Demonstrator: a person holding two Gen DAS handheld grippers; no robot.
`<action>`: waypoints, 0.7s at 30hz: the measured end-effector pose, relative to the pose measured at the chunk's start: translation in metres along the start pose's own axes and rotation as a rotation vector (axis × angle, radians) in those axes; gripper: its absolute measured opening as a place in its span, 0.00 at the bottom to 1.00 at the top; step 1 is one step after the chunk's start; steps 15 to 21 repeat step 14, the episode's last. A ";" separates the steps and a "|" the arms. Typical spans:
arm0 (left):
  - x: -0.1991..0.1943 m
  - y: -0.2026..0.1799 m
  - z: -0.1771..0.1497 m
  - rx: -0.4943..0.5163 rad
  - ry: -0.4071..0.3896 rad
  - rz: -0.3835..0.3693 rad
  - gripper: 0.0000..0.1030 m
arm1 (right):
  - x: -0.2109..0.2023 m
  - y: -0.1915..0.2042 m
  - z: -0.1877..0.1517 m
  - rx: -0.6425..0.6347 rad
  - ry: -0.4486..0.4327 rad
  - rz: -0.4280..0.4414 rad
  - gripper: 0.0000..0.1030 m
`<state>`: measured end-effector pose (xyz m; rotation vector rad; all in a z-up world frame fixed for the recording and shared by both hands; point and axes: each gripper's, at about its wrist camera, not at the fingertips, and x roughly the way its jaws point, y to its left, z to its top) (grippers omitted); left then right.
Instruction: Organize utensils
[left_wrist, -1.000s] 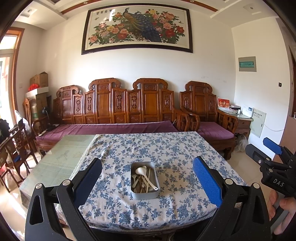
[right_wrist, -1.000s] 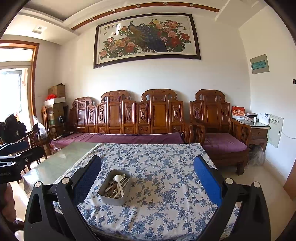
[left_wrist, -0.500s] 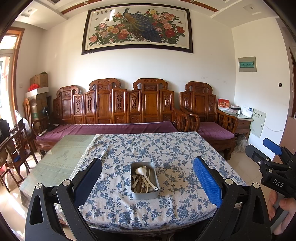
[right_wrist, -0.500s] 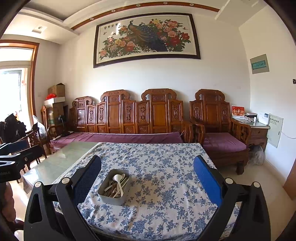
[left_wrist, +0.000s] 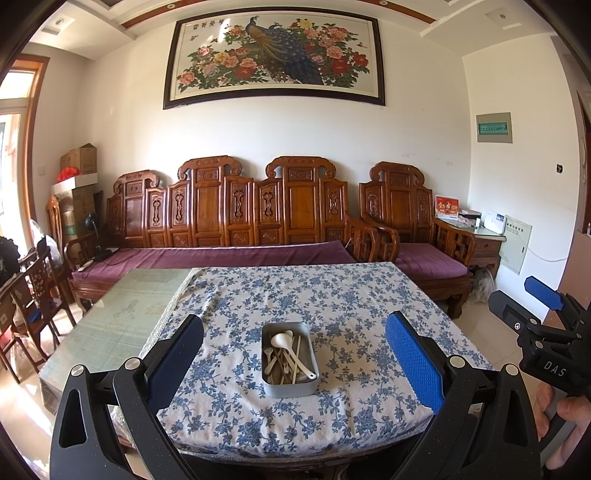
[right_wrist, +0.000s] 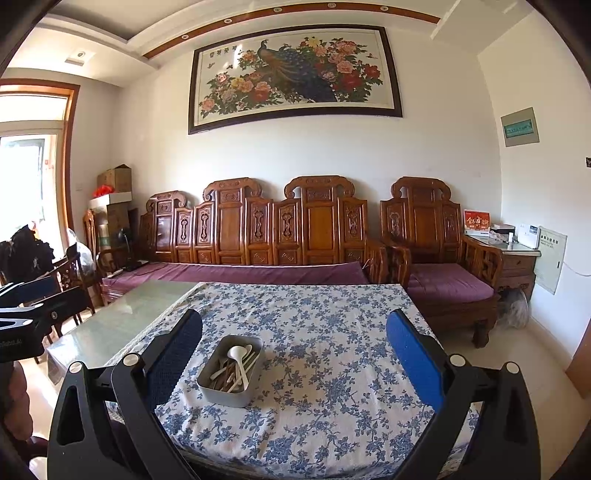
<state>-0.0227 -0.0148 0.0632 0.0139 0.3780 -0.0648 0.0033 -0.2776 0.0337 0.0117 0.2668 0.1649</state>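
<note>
Hovering spread and empty, the left gripper (left_wrist: 293, 354) and right gripper (right_wrist: 293, 350) are facing the metal tin (left_wrist: 289, 360) of utensils (left_wrist: 286, 356) resting mid-counter (left_wrist: 332, 295); descending slowly and pinching one protruding handle is looking wisest.

A white tablecloth (left_wrist: 332, 295) printed with blue flowers fills the lower centre. On it sits a grey metal tin (left_wrist: 290, 384) of white spoons (left_wrist: 279, 340) and pale sticks. Blue pads (left_wrist: 413, 360) line black gripper fingers. Behind stands a reddish-brown carved bench (left_wrist: 236, 206) with purple cushions (left_wrist: 221, 254), and a peacock painting (left_wrist: 275, 61) in a dark frame hangs at upper centre.
</note>
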 end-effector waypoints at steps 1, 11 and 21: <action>0.000 0.000 0.000 0.000 0.000 0.000 0.92 | 0.000 0.000 0.000 -0.001 0.000 0.000 0.97; 0.000 0.000 0.001 0.001 0.002 -0.001 0.92 | -0.001 0.000 -0.001 0.001 0.000 0.000 0.97; 0.000 -0.001 0.001 0.001 0.001 -0.001 0.92 | -0.001 0.001 -0.002 -0.001 -0.001 -0.001 0.97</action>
